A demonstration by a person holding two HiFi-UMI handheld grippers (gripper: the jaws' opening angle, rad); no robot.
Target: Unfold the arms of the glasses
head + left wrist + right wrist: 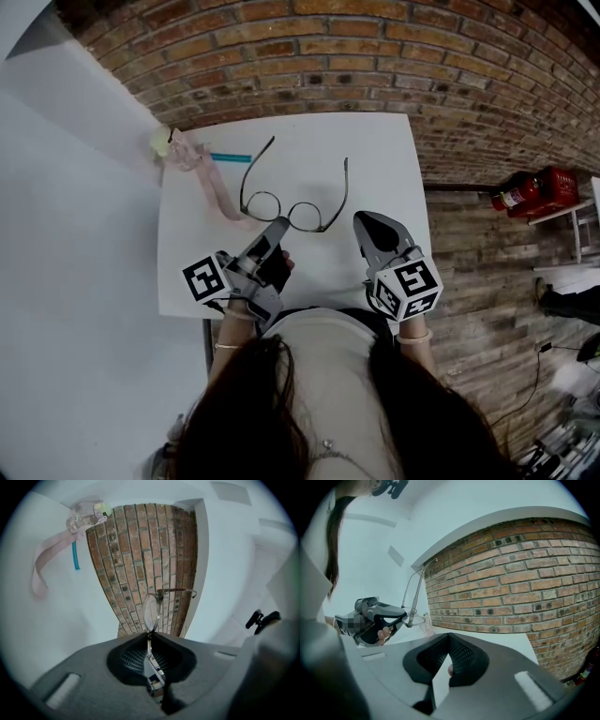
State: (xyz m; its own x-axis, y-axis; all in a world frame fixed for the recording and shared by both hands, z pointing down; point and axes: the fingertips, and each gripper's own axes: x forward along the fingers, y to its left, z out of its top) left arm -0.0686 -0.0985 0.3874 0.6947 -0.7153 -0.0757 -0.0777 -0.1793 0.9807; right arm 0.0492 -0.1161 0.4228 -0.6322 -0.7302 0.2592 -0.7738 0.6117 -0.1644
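Observation:
Thin wire-rimmed glasses (292,208) are over the white table (384,150), both arms swung out and pointing away from me. My left gripper (278,226) is shut on the frame at the near rim, between the lenses. In the left gripper view its jaws (150,633) pinch the frame, with one lens (151,611) and an arm (178,590) sticking out beyond them. My right gripper (364,221) hangs just right of the glasses, shut with nothing in it. The right gripper view shows its closed jaws (449,635), and the glasses (414,595) held by the left gripper (374,616).
A pink ribbon (212,180) tied to a small clear object (165,142) lies at the table's far left corner, beside a teal stick (231,157). A brick wall (375,56) rises behind the table. A red fire extinguisher (532,192) lies on the floor at right.

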